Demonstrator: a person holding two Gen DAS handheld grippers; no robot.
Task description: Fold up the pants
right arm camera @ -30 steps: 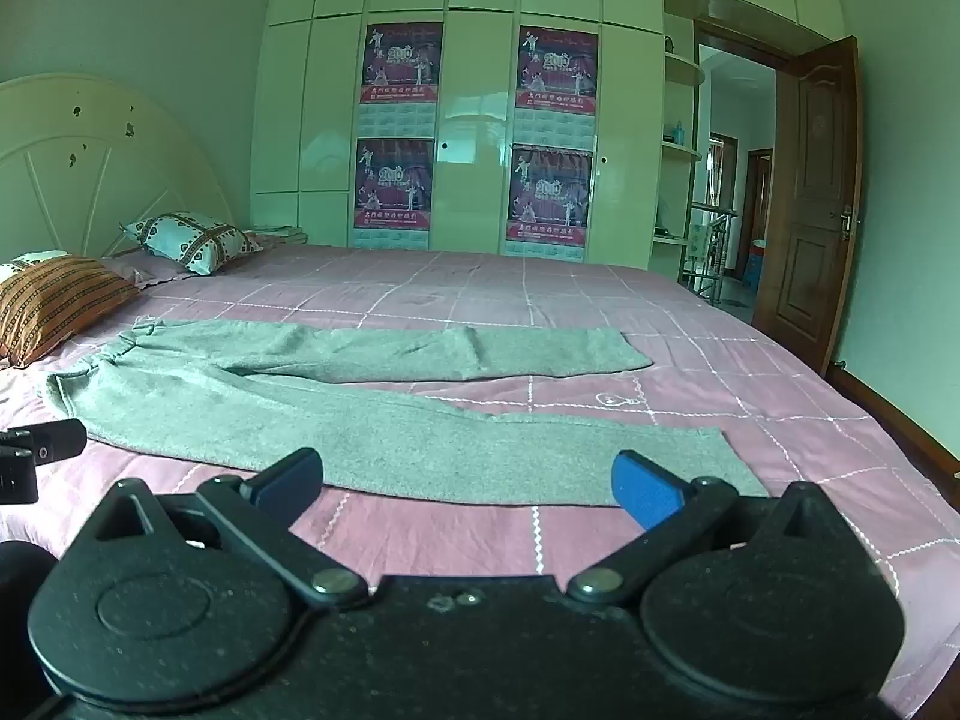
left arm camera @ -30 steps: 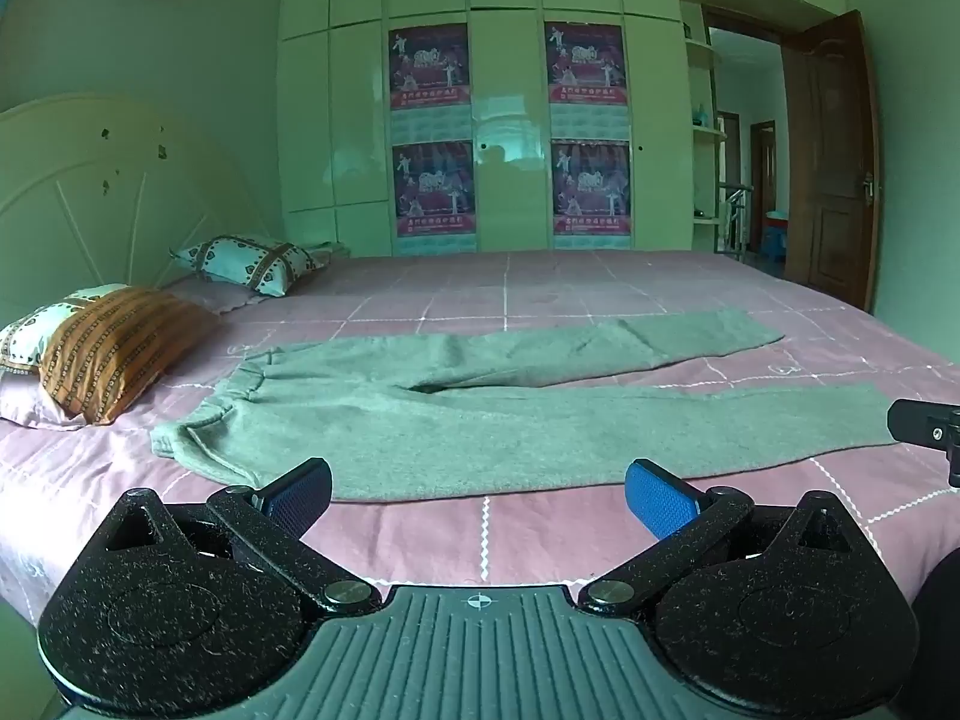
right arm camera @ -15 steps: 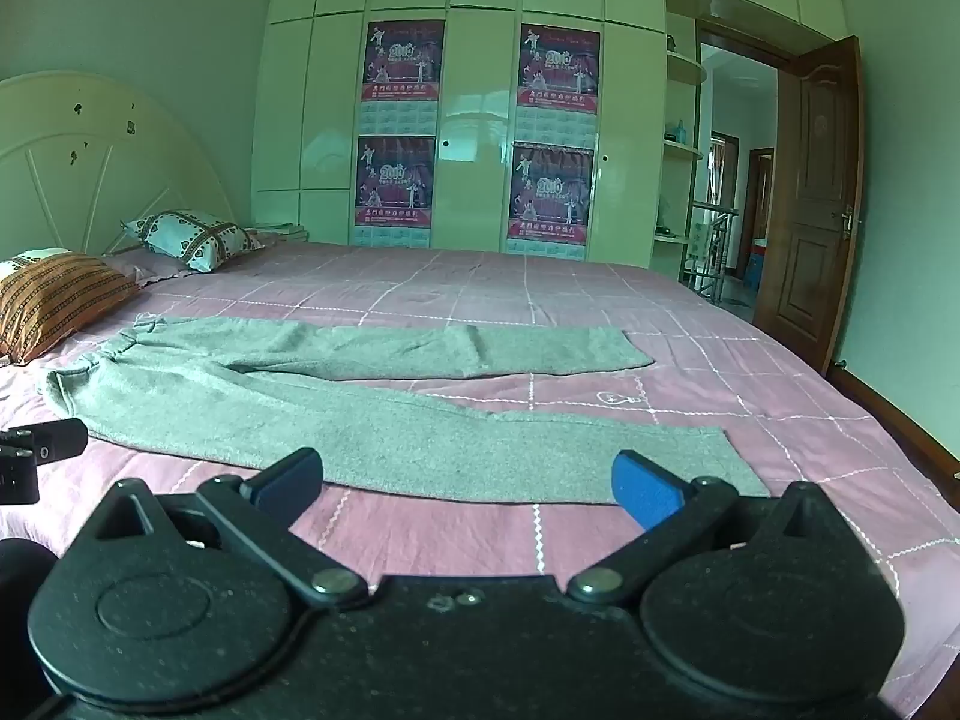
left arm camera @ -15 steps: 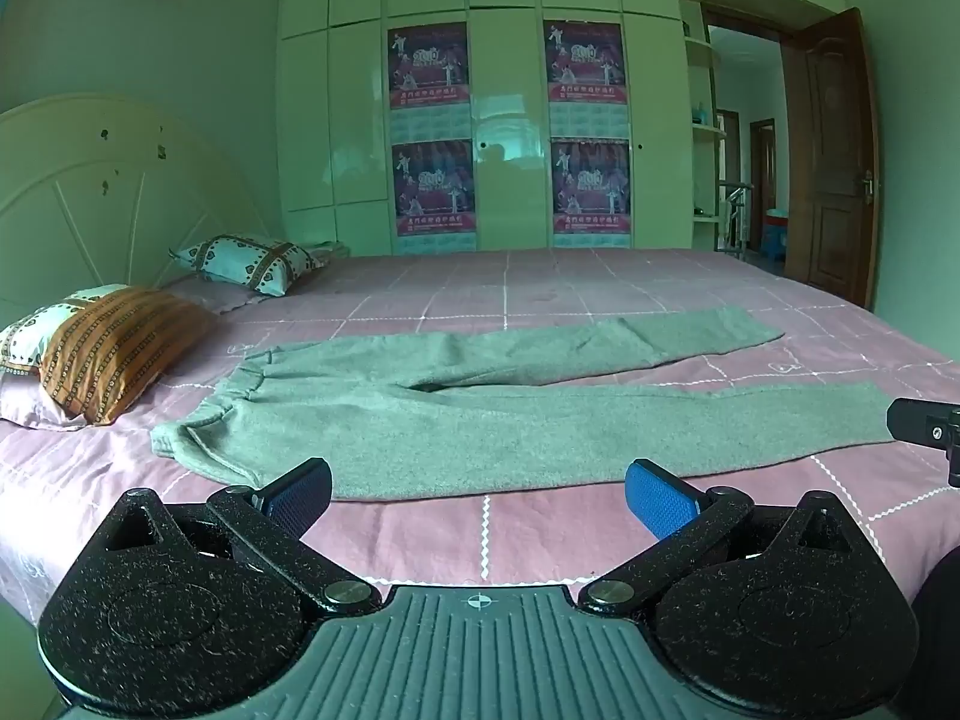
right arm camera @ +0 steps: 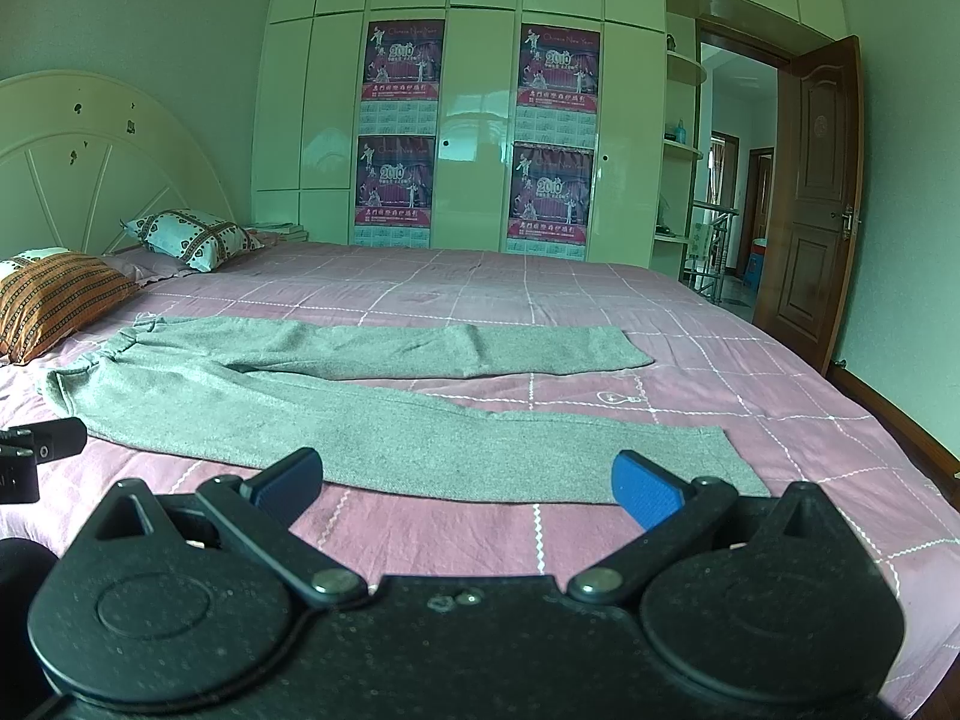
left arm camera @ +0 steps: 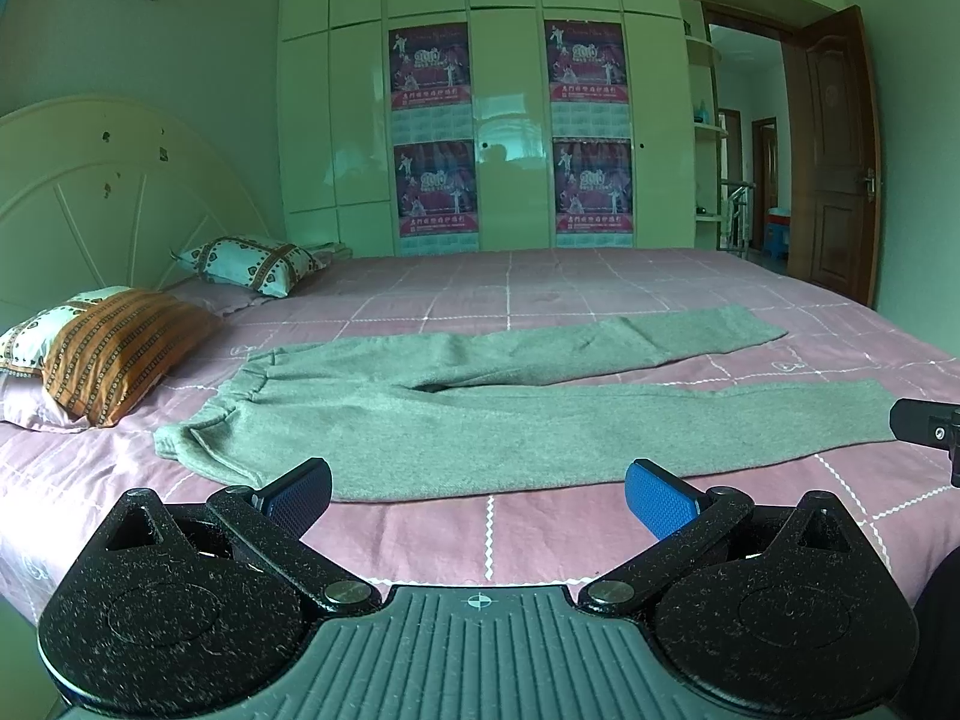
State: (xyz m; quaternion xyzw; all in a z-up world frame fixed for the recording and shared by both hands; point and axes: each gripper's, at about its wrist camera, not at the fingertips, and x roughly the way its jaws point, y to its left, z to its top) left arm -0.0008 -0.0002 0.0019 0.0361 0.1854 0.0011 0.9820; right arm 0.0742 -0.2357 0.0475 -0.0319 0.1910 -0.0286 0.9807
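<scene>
Two low wrist views from the near bed [left arm camera: 420, 540] edge, both facing the shared wardrobe [right arm camera: 480, 120].

Pink checked bed [left arm camera: 540, 294] carries flat grey pants [left arm camera: 510, 414] and pillows [left arm camera: 120, 348].

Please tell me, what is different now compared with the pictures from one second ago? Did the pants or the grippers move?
Nothing visibly changed. The grey pants lie spread flat on the pink bed, both legs apart, as before. The left gripper and the right gripper hang open in front of the near leg, holding nothing, as before.
</scene>
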